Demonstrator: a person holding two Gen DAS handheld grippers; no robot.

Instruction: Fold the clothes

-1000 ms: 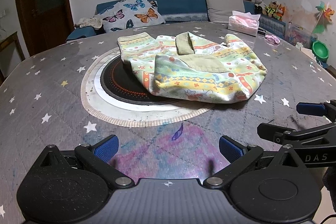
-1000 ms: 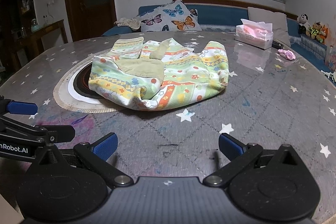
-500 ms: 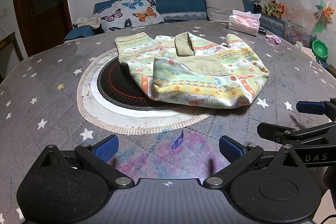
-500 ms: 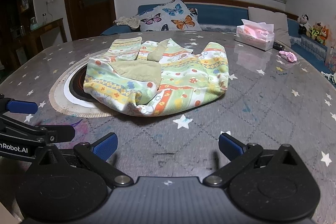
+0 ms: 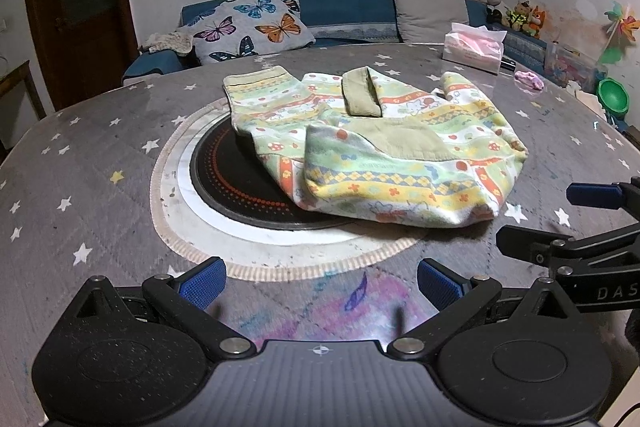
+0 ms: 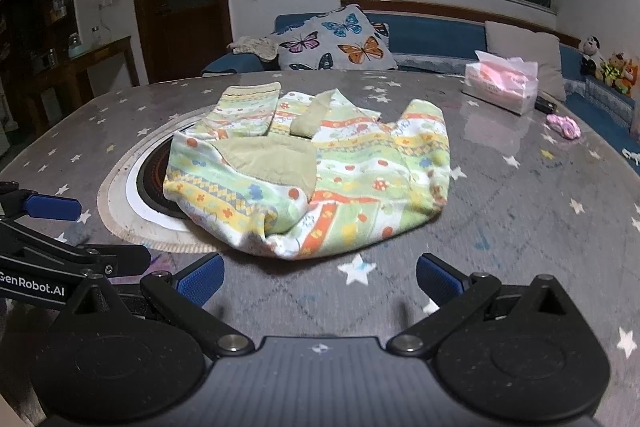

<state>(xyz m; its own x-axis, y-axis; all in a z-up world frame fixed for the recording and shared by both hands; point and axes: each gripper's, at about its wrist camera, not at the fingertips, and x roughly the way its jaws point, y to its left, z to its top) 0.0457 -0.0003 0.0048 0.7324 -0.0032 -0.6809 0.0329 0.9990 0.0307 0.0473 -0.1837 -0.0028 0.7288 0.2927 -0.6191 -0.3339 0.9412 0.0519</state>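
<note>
A small striped children's garment (image 5: 384, 147), green, yellow and orange with olive cuffs and lining, lies crumpled on the round table, partly over the black hotplate. It also shows in the right wrist view (image 6: 312, 179). My left gripper (image 5: 320, 283) is open and empty, just short of the garment's near edge. My right gripper (image 6: 318, 277) is open and empty, close to the garment's near hem. Each gripper shows at the edge of the other's view: the right gripper (image 5: 592, 219) and the left gripper (image 6: 52, 223).
The table (image 5: 80, 187) has a grey star-print cover and a round hotplate (image 5: 228, 179) with a white ring. A pink tissue box (image 6: 502, 83) and a small pink item (image 6: 564, 125) sit at the far right. A sofa with a butterfly pillow (image 5: 252, 23) stands behind.
Both grippers have moved forward toward the garment, which now looks larger and nearer in both views. Both stay open. The garment has not moved.
</note>
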